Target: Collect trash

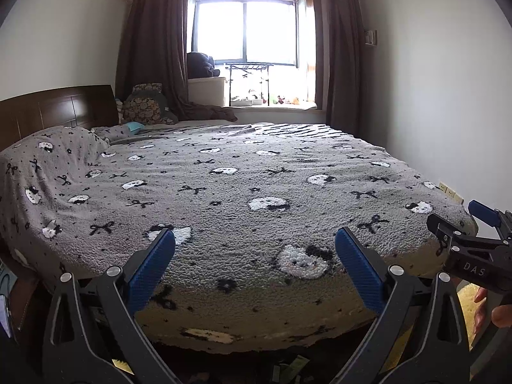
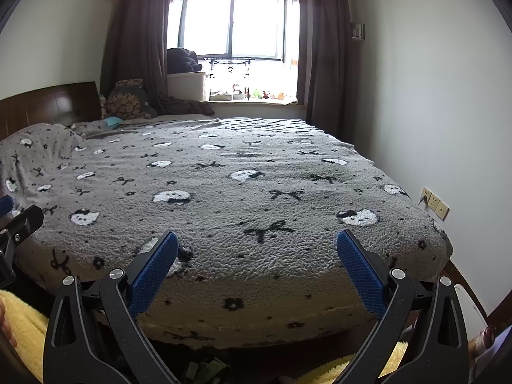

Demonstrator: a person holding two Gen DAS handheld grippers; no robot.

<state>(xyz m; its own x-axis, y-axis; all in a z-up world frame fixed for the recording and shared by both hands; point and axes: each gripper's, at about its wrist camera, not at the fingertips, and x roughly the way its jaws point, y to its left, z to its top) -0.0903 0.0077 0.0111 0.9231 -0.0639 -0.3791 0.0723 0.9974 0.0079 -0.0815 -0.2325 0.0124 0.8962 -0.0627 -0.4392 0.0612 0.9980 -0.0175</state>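
Trash, as far as I could tell, lay only on the floor under the foot of the bed: some greenish scraps [image 1: 297, 366] in shadow at the bottom edge of both wrist views, too dark for me to say what they were. Nothing on top looked like litter.

Most of what I saw was the bed [image 1: 243, 192], covered by a grey fleecy blanket printed with white cat faces and black bows, with a dark wooden headboard [image 1: 57, 112] to the left. Beyond it stood the bright window [image 1: 246, 32] between brown curtains [image 1: 153, 38], its sill crowded with small toys. A yellow fluffy rug [image 2: 22, 329] showed low beside the bed.

My left gripper [image 1: 256, 268] hung spread wide over the blanket's near edge, pinching nothing. My right gripper [image 2: 257, 268] was likewise spread and empty, level with it just alongside.

The risk I judged was in the reach down: the scraps sat in deep shadow, so I could misjudge them, snag the hanging blanket hem or the rug pile instead, or knock one gripper against the other, close as they were
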